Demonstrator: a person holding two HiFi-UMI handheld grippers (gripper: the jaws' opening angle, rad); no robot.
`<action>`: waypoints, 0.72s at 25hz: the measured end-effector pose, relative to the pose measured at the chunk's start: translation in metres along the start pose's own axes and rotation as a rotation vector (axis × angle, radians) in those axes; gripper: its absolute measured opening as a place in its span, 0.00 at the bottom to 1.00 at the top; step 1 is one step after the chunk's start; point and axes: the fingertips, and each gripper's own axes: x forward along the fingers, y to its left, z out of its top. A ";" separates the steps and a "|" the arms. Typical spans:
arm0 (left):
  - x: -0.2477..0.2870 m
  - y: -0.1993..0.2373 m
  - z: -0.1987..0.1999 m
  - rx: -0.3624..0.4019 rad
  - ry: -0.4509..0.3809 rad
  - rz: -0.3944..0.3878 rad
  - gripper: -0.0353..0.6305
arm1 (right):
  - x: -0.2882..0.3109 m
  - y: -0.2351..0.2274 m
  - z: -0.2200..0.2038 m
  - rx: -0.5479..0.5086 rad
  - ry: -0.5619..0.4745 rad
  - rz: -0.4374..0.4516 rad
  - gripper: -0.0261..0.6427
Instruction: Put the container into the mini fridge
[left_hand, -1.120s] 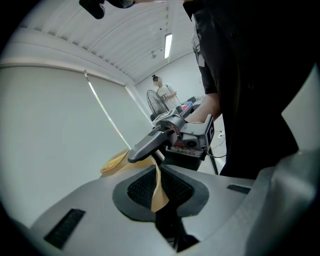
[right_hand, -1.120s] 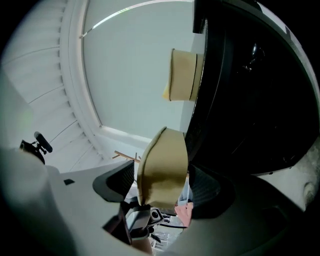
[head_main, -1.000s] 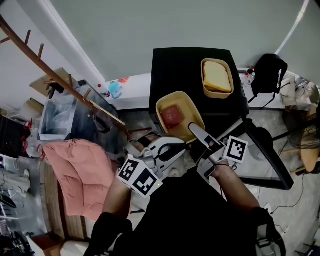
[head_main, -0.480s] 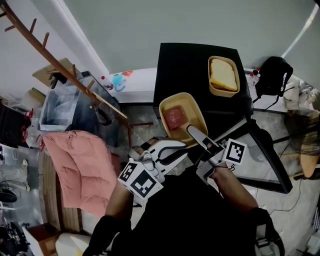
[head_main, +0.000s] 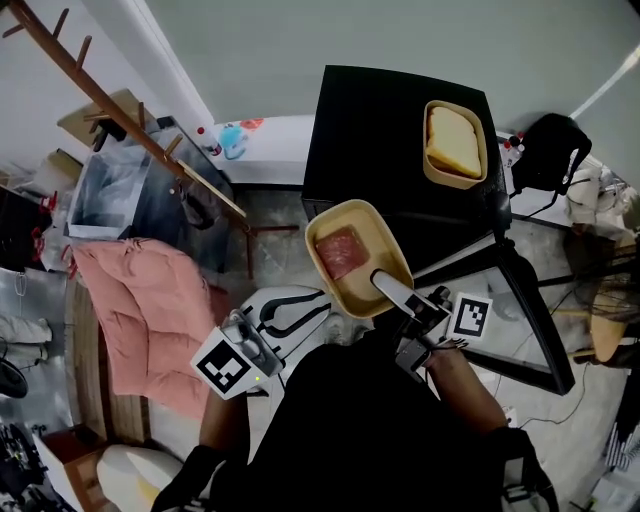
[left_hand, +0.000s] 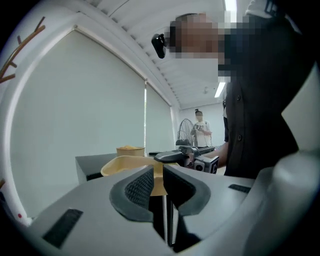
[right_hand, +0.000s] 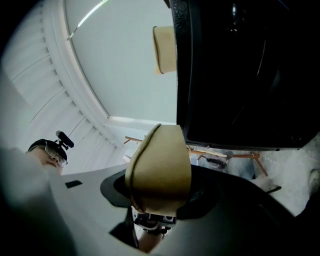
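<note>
Two tan containers are in sight. The container (head_main: 350, 255) that belongs to the task is held off the floor against the near edge of the black mini fridge (head_main: 380, 130), at about 7 o'clock of the fridge top. A flat pinkish-red piece of food lies in it. The right gripper (head_main: 380, 283) meets it from 5 o'clock. Its jaws have just been closing, and they pinch the rim, one over the lip and one under the wall.

The left gripper (head_main: 320, 299) lies just beside the container at 7 o'clock, apart from it. Its jaws have just been opening and stand a narrow slit apart with nothing between them.

The second container (head_main: 455, 143) sits on the fridge top, at 1 o'clock of the held one. It holds a pale yellow slab, possibly bread. The fridge's one glass door (head_main: 515, 325) is swung open at 4 o'clock. One pink quilted cloth (head_main: 140, 320) lies on the floor at 9 o'clock.
</note>
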 end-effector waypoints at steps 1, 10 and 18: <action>-0.001 0.001 -0.002 -0.032 -0.008 0.014 0.15 | -0.002 -0.004 -0.003 0.008 0.010 -0.008 0.35; 0.010 -0.004 -0.045 -0.148 0.039 0.046 0.15 | -0.026 -0.059 -0.014 0.042 -0.027 -0.117 0.35; 0.018 0.000 -0.072 -0.144 0.099 0.066 0.15 | -0.038 -0.094 0.013 -0.027 -0.169 -0.161 0.35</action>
